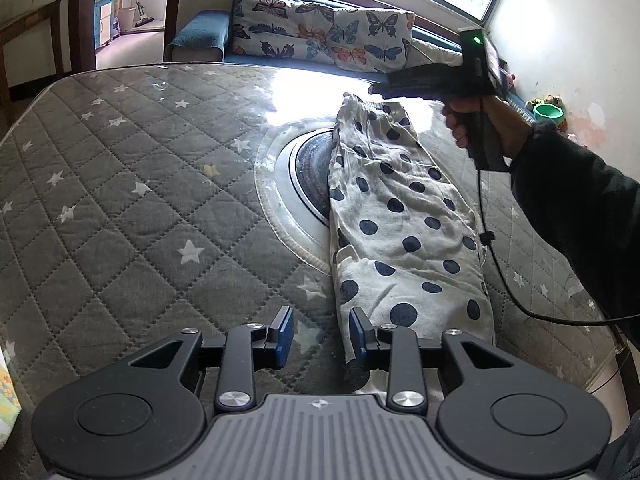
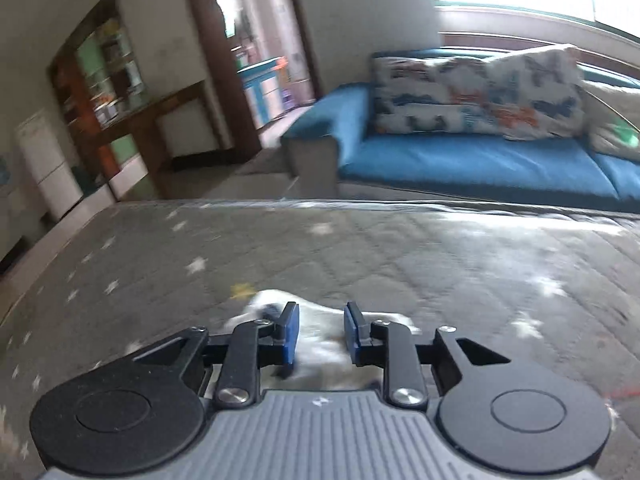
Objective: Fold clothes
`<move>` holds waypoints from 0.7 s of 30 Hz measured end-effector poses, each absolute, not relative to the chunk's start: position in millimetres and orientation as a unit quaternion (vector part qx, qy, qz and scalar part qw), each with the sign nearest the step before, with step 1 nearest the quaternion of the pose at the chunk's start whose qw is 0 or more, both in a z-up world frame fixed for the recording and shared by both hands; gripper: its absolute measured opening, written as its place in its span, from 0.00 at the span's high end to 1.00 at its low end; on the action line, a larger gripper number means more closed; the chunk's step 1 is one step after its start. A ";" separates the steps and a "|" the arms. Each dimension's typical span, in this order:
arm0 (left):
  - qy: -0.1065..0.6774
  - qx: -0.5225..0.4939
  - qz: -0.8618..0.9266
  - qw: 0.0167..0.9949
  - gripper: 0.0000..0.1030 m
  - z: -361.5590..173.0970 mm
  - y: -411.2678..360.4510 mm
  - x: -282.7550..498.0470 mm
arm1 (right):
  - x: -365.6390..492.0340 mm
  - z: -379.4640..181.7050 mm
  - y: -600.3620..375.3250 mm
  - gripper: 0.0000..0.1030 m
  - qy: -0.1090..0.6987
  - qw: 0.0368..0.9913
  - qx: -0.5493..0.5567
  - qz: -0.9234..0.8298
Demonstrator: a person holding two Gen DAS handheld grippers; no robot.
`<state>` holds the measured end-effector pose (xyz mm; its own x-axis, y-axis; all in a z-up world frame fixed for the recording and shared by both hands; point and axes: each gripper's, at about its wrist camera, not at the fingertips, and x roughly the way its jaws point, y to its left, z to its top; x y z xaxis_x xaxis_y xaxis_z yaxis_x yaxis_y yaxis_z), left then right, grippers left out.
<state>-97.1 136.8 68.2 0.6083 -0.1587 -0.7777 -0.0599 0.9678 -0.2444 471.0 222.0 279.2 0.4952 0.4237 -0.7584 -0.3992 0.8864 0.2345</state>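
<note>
- Nearest, the left tool (image 1: pixel 321 334) stands with its blue pads apart and nothing between them; its right-hand pad sits at the near left corner of the polka-dot garment (image 1: pixel 400 220). If it closes from here it could catch only a thin edge, or miss the cloth altogether, and a lift would then drag one layer off the rest.
- The garment lies as a long narrow strip running away from the camera on the quilted star-patterned cover (image 1: pixel 120 184) of the tabletop. It looks already doubled lengthwise, though the pictures cannot settle how many layers there are. Thin, wrinkled cloth like this probably slides on itself, so a one-sided pull could skew the edges.
- Midway, the strip's left edge overlaps a round dark disc (image 1: pixel 308 176) set in the tabletop under a clear sheet. That slick, glaring sheet gives little grip, so the cloth might slip sideways while it is being folded over.
- Farther on, the right tool (image 2: pixel 321 330) hovers above the garment's far end, held by a hand (image 1: pixel 480 120); its pads are also apart and hold nothing. Its own view is blurred, so where it stands over the white cloth (image 2: pixel 320 344) is hard to judge; a hasty closing could bunch the waistband.
- Its cable (image 1: pixel 500 260) trails along the garment's right edge and could snag or drag the cloth.
</note>
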 end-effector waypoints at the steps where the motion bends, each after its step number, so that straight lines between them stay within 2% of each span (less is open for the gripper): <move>1: 0.443 -0.124 -0.027 0.888 0.68 68.0 136.4 -96.8 | 471.0 280.4 229.5 0.74 0.444 0.861 0.011 0.248; 9: 0.440 -0.130 -0.016 0.888 0.65 68.7 141.0 -99.4 | 487.3 270.5 266.0 0.74 0.479 0.838 0.017 0.261; 10: 0.441 -0.131 -0.015 0.888 0.65 68.1 141.1 -99.4 | 488.5 270.5 265.5 0.81 0.478 0.839 0.019 0.261; 11: 0.442 -0.132 -0.015 0.887 0.65 67.5 141.2 -99.4 | 489.8 270.5 265.0 0.97 0.477 0.839 0.021 0.261; 12: 0.443 -0.132 -0.014 0.887 0.65 66.9 141.3 -99.4 | 491.0 270.6 264.6 1.00 0.476 0.839 0.023 0.261; 16: 0.445 -0.134 -0.014 0.886 0.65 66.1 141.5 -98.6 | 495.8 270.6 262.6 1.00 0.473 0.841 0.032 0.261; 21: 0.437 -0.132 -0.012 0.889 0.62 70.4 143.6 -100.1 | 501.8 270.6 260.2 0.94 0.469 0.843 0.043 0.261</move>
